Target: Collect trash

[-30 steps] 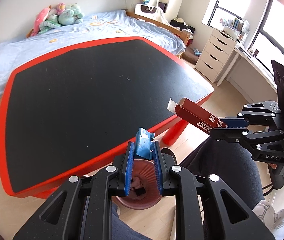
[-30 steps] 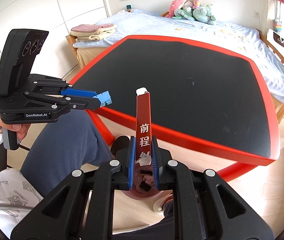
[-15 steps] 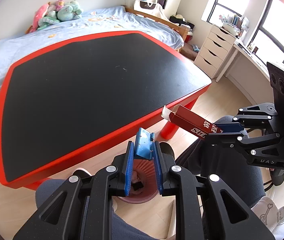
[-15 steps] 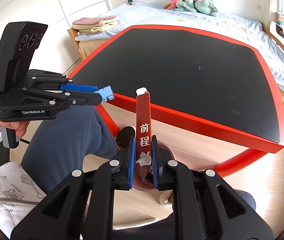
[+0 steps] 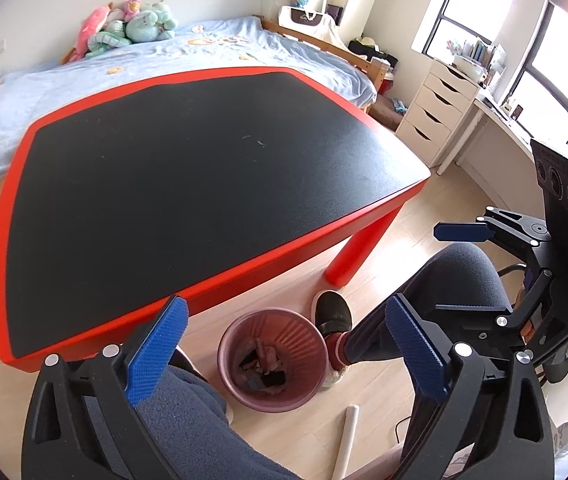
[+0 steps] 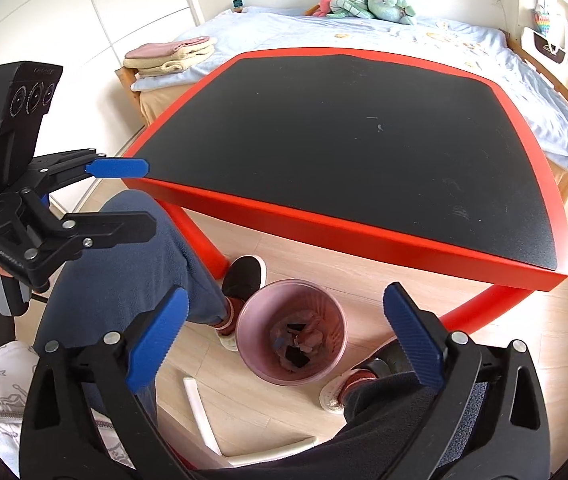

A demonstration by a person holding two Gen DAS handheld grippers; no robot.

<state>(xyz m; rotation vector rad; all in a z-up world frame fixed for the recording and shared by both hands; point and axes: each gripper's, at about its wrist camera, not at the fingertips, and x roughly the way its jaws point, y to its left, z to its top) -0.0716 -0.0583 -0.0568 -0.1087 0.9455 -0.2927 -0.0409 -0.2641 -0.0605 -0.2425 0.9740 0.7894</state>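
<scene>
A pink ribbed trash bin (image 5: 271,360) stands on the wooden floor by the table's front edge, with several pieces of trash inside; it also shows in the right wrist view (image 6: 292,332). My left gripper (image 5: 284,344) is open and empty, held above the bin. My right gripper (image 6: 284,340) is open and empty above the bin too. The right gripper shows at the right of the left wrist view (image 5: 464,234). The left gripper shows at the left of the right wrist view (image 6: 124,200).
A black-topped table with a red rim (image 5: 284,256) fills the middle; it shows in the right wrist view (image 6: 344,236) too. The person's legs and shoes (image 5: 334,312) flank the bin. A bed (image 5: 164,52) lies behind, and a white drawer unit (image 5: 436,116) stands at right.
Both grippers opened. The blue piece left the left gripper and the red box left the right gripper; neither is in the fingers now. Both views rose and tilted over the bin.
</scene>
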